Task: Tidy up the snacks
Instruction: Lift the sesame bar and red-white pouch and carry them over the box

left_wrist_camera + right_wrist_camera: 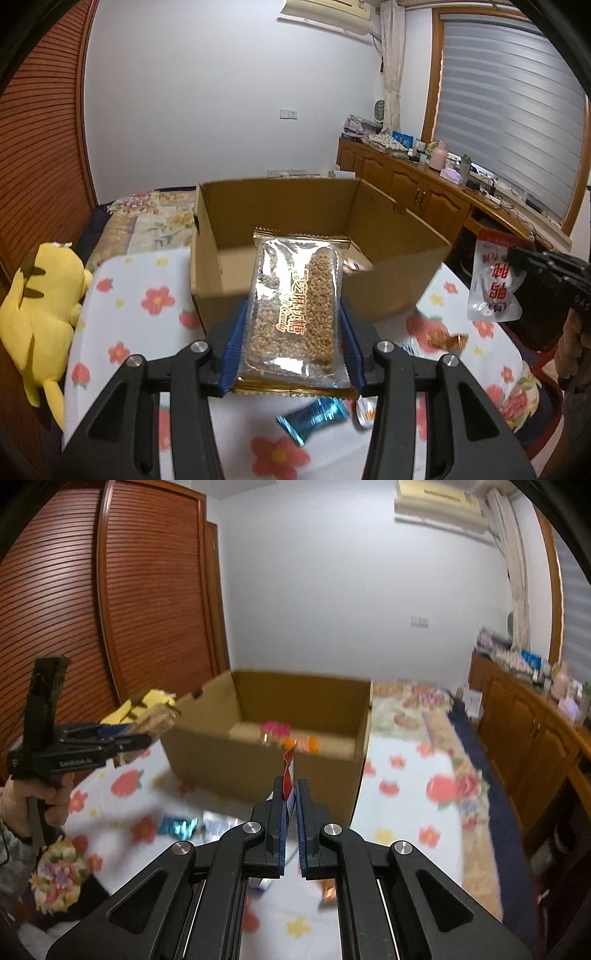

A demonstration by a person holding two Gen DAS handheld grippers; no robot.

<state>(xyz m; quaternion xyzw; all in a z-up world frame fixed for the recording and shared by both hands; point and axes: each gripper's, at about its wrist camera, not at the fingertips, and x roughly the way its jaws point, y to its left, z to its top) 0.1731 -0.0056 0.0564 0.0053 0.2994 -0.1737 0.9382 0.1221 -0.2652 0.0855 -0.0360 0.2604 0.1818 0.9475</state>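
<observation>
My left gripper (pixel 293 310) is shut on a clear gold-edged pack of sesame candy (pixel 295 280), held lengthwise between its blue pads just in front of an open cardboard box (pixel 280 199). At the right edge of the left wrist view, my right gripper (pixel 517 258) is shut on a white pouch with red print (pixel 493 284). In the right wrist view that gripper (pixel 290 786) pinches the pouch (pixel 289 766) edge-on before the box (pixel 258 768), which holds pink (pixel 275 729) and orange snacks (pixel 306 744). The left gripper (pixel 147 734) is at the left.
Loose snacks lie on the flowered cloth (pixel 140 280): a blue wrapper (pixel 314 415) and a brown packet (pixel 443 338). A yellow plush (pixel 40 306) sits at the left. A wooden cabinet (pixel 424 184) with clutter runs along the right. A person's hand (pixel 48 797) holds the left gripper.
</observation>
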